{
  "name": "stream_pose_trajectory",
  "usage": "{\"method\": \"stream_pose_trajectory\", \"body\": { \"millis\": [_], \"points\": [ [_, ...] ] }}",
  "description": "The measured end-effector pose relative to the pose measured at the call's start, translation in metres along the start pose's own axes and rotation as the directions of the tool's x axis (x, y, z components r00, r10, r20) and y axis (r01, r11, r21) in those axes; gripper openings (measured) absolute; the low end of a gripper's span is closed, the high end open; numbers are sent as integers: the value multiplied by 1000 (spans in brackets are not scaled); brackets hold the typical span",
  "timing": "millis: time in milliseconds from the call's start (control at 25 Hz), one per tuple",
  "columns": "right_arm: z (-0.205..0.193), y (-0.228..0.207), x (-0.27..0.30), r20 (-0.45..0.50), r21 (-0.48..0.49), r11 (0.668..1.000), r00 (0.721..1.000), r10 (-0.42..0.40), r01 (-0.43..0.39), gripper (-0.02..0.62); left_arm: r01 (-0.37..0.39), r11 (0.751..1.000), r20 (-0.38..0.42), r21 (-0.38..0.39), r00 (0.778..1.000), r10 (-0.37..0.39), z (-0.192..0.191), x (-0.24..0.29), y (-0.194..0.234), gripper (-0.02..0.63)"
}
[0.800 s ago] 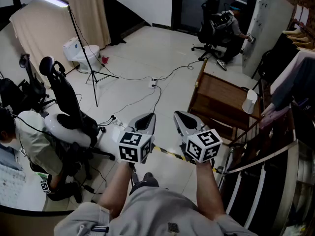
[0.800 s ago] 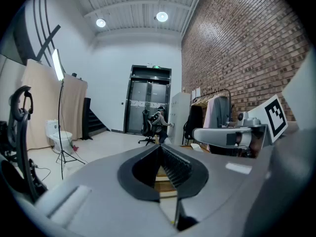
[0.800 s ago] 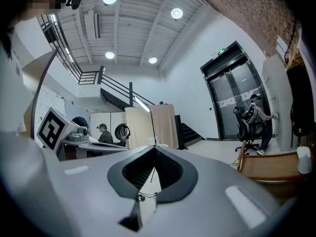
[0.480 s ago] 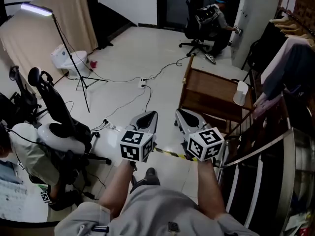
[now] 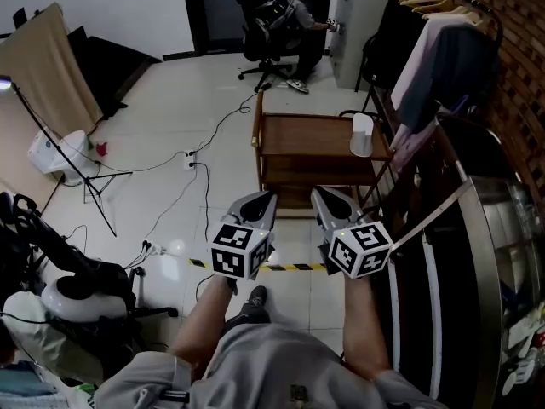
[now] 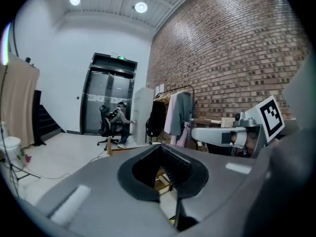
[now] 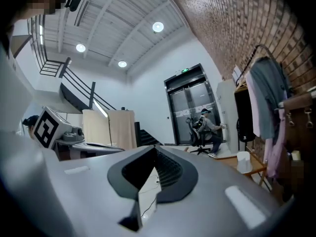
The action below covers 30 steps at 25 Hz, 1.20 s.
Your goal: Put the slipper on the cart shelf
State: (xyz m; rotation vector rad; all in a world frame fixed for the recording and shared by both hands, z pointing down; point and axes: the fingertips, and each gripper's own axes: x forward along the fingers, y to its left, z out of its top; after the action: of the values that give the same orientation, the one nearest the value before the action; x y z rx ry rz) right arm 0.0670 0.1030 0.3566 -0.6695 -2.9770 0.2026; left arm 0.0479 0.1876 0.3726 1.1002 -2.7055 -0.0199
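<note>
No slipper shows in any view. The wooden cart [image 5: 315, 147] stands straight ahead on the pale floor, with a white cylinder [image 5: 362, 135] on its top at the right. My left gripper [image 5: 260, 199] and right gripper [image 5: 322, 197] are held side by side at waist height, short of the cart and pointing at it. Both are shut with nothing between the jaws. In the left gripper view the closed jaws [image 6: 163, 168] fill the lower frame. The right gripper view shows its closed jaws [image 7: 148, 177] and the cart's top [image 7: 249, 171] at the right.
A clothes rack with hanging garments [image 5: 426, 49] runs along the brick wall on the right, above a railing [image 5: 443, 211]. Cables [image 5: 200, 156] and a yellow-black tape strip [image 5: 289, 267] lie on the floor. An office chair [image 5: 77, 288] and a light stand [image 5: 85, 177] are at left; a seated person [image 5: 285, 20] is far back.
The head view has swung right and closed in, so the cart now sits straight ahead and nearer. Both grippers keep the same pose, shut and side by side.
</note>
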Motion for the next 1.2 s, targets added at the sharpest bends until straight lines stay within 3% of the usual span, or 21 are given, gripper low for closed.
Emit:
{"method": "stream_pose_trajectory", "body": {
  "millis": [320, 720, 920, 1200],
  "points": [
    [-2, -67, 21, -8, 28, 984, 984, -177, 177, 0, 165, 986, -47, 6, 985, -165, 5, 80, 6, 7],
    [-6, -122, 84, -59, 31, 939, 939, -340, 342, 0, 306, 952, -75, -9, 949, -306, 9, 166, 55, 6],
    [-13, -154, 104, -90, 46, 917, 915, -392, 397, 0, 339, 940, -99, -26, 935, -340, 8, 204, 72, 6],
    [-15, -234, 120, -96, 53, 915, 914, -395, 401, 0, 319, 947, -128, -27, 939, -319, 5, 284, 65, 7]
  ]
}}
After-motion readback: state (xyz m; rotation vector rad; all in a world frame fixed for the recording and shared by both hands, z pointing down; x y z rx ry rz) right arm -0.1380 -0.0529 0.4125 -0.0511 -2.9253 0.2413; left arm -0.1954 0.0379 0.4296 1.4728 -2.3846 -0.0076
